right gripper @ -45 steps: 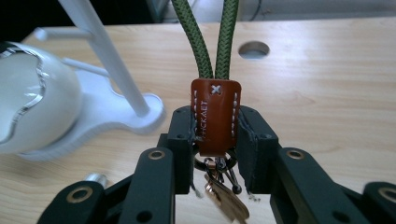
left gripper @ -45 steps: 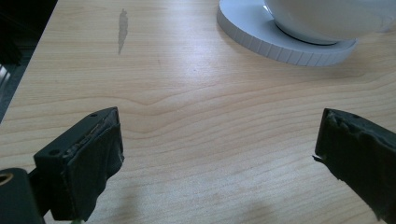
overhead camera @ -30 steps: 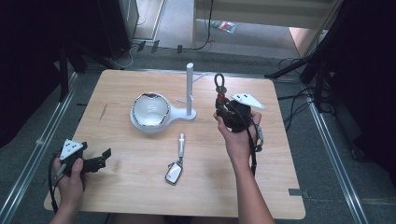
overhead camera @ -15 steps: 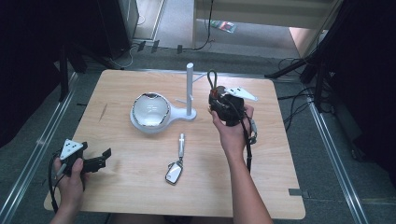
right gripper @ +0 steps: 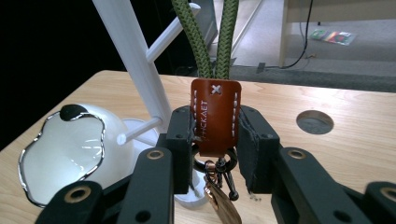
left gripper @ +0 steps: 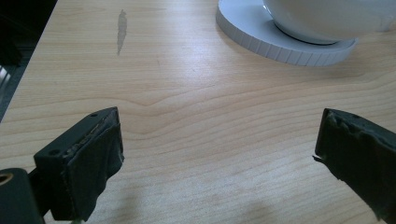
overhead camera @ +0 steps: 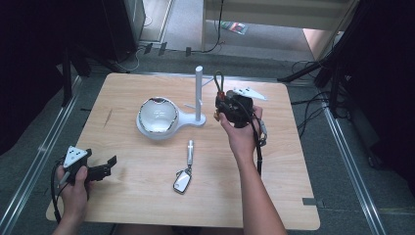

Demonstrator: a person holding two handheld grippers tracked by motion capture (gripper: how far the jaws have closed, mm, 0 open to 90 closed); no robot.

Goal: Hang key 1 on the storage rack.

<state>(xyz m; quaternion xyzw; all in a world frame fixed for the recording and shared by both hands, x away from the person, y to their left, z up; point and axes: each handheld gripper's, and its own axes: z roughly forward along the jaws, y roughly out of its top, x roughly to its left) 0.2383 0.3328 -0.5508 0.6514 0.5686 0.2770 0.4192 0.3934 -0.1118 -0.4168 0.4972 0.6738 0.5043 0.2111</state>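
Close up, right gripper (right gripper: 215,154) jaws pinch keychain's brown leather tab (right gripper: 215,116).

The left gripper (overhead camera: 108,167) lay low near the table's front-left corner in the left hand (overhead camera: 73,181), jaws spread wide, while the raised right gripper (overhead camera: 221,105), gripped by the right hand (overhead camera: 241,134), seemingly pointed away, jaws clamped together.

I work at a light wooden table (overhead camera: 293,161) on grey floor (overhead camera: 352,161). Dark curtains (overhead camera: 29,58) flank it; cables (overhead camera: 215,46) trail behind.
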